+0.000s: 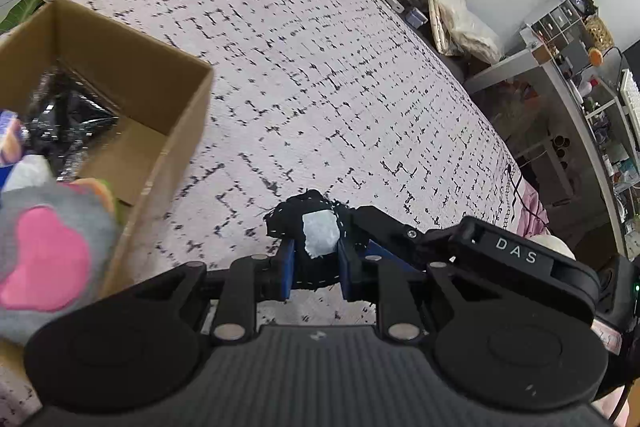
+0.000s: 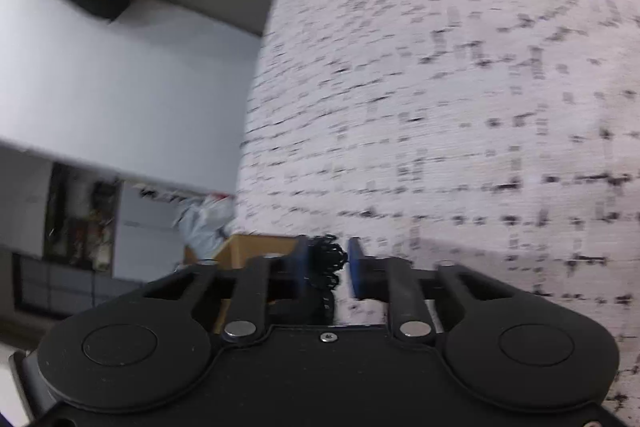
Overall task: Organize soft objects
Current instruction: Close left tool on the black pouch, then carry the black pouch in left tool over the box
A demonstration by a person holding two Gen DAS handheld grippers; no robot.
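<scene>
Risk: small black cloth bundle with a white patch [image 1: 316, 239], pinched by left gripper [image 1: 316, 263] fingers and seemingly also the right gripper [image 2: 327, 263], may snag when released over the brown cardboard box [image 1: 132, 99].

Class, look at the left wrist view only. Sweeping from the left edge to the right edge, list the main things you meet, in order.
Grey plush toy with pink patch → cardboard box → black fabric bundle with white tag, held in the left gripper → right gripper marked DAS → cluttered shelf unit.

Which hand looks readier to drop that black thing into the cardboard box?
Left, probably. The left tool grips the black cloth with the cardboard box open just beside it. The right tool pinches the cloth too, but its view is blurred.
</scene>
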